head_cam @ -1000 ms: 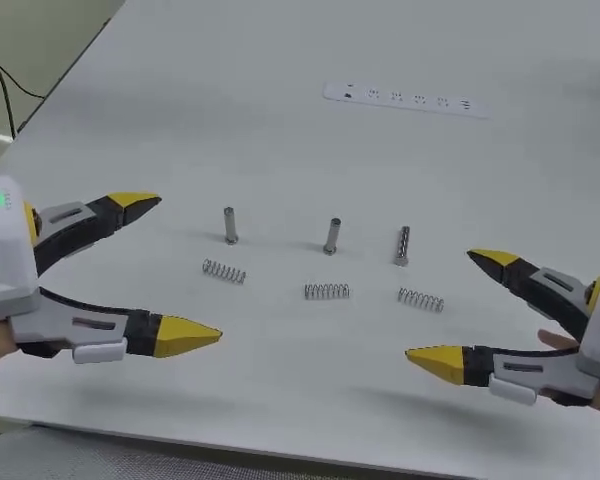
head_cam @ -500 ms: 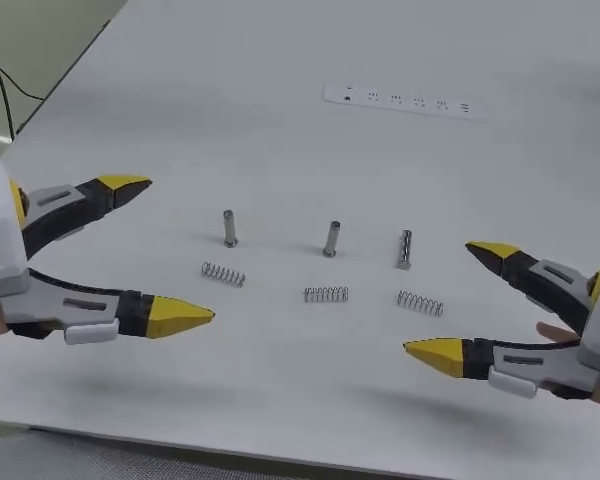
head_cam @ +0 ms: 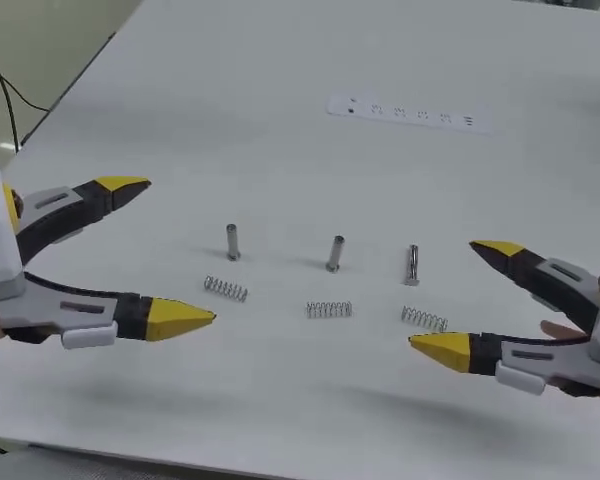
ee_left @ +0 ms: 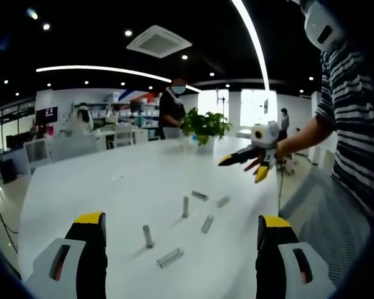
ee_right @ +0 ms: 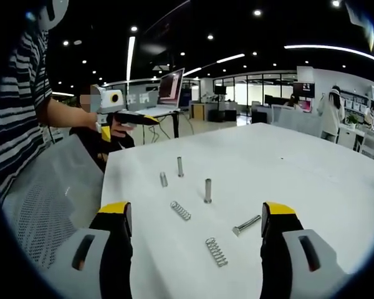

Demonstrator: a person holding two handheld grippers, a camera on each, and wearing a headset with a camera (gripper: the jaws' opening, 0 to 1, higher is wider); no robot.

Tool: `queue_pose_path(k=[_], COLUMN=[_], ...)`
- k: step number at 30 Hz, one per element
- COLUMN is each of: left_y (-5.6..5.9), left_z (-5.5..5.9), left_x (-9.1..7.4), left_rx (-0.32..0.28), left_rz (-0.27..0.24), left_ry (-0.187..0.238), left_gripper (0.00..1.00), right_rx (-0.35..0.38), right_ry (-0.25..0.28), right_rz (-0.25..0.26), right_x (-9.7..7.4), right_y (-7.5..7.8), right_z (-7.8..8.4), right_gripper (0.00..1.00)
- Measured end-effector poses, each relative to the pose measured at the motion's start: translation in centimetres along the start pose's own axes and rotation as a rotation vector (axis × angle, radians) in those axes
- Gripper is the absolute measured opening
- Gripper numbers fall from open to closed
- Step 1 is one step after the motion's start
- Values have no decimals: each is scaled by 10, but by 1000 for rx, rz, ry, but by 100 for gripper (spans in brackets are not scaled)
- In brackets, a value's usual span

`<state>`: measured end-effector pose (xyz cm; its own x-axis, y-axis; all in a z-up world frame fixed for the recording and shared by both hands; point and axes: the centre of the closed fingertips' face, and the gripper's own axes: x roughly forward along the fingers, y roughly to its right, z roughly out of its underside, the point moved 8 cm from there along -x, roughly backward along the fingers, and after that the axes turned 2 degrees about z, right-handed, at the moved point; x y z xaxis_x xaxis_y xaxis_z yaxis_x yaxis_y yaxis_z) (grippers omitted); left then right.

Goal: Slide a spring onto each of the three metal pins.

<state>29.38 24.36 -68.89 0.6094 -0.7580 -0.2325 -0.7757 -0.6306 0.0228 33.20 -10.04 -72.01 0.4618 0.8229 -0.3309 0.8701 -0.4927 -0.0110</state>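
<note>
Three pins stand in a row on the white table (head_cam: 280, 400). The left pin (head_cam: 232, 241) and middle pin (head_cam: 336, 253) are upright; the right pin (head_cam: 412, 264) lies flat, its long axis 12-to-6. The left spring (head_cam: 225, 289), middle spring (head_cam: 328, 310) and right spring (head_cam: 424, 320) lie at each pin's 6 o'clock, axes roughly 9-to-3. The left gripper (head_cam: 165, 250) at 9 and the right gripper (head_cam: 460, 297) at 3 are spread wide and empty.

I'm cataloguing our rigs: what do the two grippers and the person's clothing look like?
Both the left gripper and the right gripper have two tapered jaws: yellow tips, black middles and grey shells with dark slots, on a white body. The person wears a black-and-white striped shirt.
</note>
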Motion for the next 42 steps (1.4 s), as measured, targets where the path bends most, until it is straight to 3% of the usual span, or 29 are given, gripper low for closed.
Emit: queue_pose_path(k=[12, 32, 39, 42], left_y=[2, 3, 4, 6], left_z=[7, 37, 42, 44], left_x=[2, 3, 4, 3], left_rx=[-8, -27, -28, -37], left_rz=[6, 19, 26, 29], left_ry=[-8, -67, -68, -64], left_gripper=[98, 98, 98, 98], right_rx=[43, 62, 115, 150], right_ry=[-44, -133, -172, -208], right_rz=[12, 43, 82, 131], right_x=[6, 24, 31, 35], right_y=[11, 31, 43, 53], right_z=[1, -3, -5, -5], right_gripper=[78, 64, 56, 49])
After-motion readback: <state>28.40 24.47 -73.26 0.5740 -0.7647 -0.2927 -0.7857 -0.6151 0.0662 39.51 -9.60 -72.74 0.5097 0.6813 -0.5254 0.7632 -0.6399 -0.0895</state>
